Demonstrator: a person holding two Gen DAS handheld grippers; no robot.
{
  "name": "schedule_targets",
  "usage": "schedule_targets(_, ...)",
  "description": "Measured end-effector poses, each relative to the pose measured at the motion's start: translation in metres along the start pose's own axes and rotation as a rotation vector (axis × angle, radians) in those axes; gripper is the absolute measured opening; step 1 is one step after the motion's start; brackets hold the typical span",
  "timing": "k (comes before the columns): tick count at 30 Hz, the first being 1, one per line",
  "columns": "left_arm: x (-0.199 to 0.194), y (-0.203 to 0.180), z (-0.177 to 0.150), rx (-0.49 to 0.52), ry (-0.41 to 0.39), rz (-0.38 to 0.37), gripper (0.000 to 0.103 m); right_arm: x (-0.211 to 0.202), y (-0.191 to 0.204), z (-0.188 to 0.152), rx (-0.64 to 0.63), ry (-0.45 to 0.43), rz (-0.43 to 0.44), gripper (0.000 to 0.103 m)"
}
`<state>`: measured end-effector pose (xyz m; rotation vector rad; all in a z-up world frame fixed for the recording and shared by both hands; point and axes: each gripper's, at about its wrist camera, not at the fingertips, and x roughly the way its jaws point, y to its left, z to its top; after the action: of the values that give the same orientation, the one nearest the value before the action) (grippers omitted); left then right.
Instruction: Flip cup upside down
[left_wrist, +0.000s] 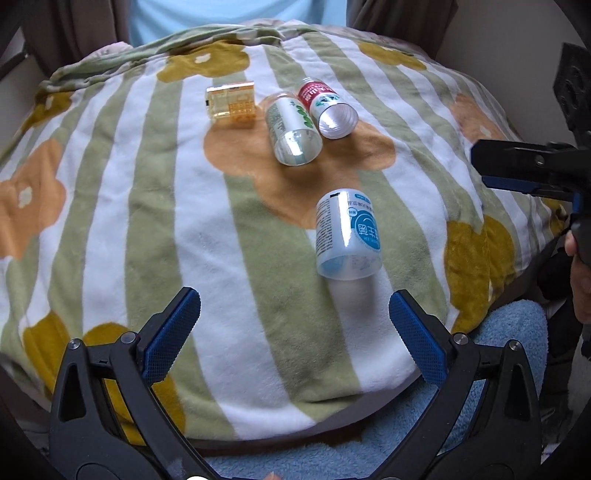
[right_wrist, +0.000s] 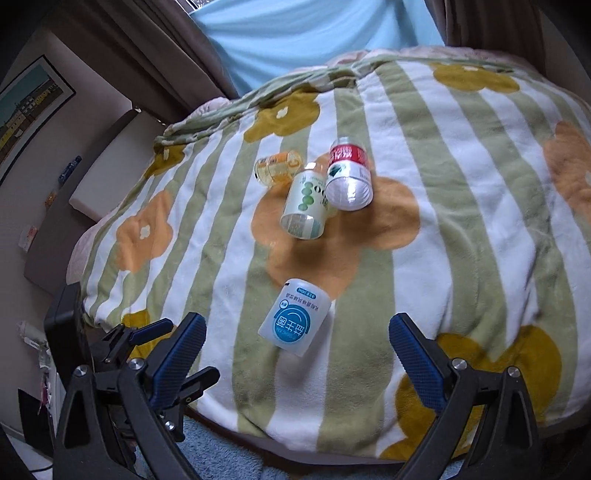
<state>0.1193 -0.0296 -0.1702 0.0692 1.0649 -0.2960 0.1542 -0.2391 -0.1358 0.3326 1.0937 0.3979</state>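
Note:
A white cup with a blue label (left_wrist: 345, 234) (right_wrist: 294, 317) stands on the striped flower blanket (left_wrist: 166, 206) (right_wrist: 461, 206), its printed text upside down. My left gripper (left_wrist: 294, 334) is open and empty, just short of it. My right gripper (right_wrist: 297, 349) is open and empty, with the cup a little ahead between its fingers, not touched. The right gripper also shows at the right edge of the left wrist view (left_wrist: 524, 168). The left gripper shows at the lower left of the right wrist view (right_wrist: 162, 354).
Three more cups lie on their sides farther back: a green-label one (left_wrist: 293, 131) (right_wrist: 304, 205), a red-label one (left_wrist: 327, 107) (right_wrist: 349, 173) and a yellow one (left_wrist: 232, 105) (right_wrist: 277, 166). A blue towel (left_wrist: 498, 332) lies at the blanket's near edge.

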Motion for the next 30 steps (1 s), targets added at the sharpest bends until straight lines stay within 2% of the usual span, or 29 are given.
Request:
schedule_targets(4, -0.008, 0.015, -0.016, -0.033, -0.023, 0.000, 0.102, 0.047, -0.008, 0.015, 0.113, 0.171, 0.077, 0.099)
schedule_targets(8, -0.009, 0.028, -0.028, -0.082, -0.027, -0.034, 0.102, 0.091, -0.018, 0.020, 0.223, 0.324, 0.121, 0.099)
schedule_targets(12, -0.006, 0.037, -0.035, -0.118, -0.025, -0.050, 0.102, 0.121, -0.022, 0.022, 0.272, 0.417, 0.091, 0.099)
schedule_targets(14, -0.004, 0.040, -0.038, -0.123, -0.026, -0.043, 0.102, 0.134, -0.023, 0.023, 0.269, 0.460, 0.029, 0.099)
schedule_targets(18, 0.000, 0.048, -0.043, -0.143, -0.024, -0.058, 0.102, 0.153, -0.022, 0.024, 0.257, 0.523, 0.006, 0.080)
schedule_targets(22, 0.006, 0.054, -0.047, -0.164, -0.021, -0.073, 0.102, 0.167, -0.020, 0.023, 0.282, 0.562, 0.013, 0.071)
schedule_targets(24, 0.008, 0.055, -0.048, -0.167, -0.015, -0.076, 0.102, 0.173, -0.019, 0.022, 0.288, 0.573, 0.013, 0.063)
schedule_targets(30, 0.012, 0.058, -0.053, -0.172, -0.004, -0.088, 0.102, 0.178, -0.019, 0.022, 0.290, 0.566, 0.002, 0.059)
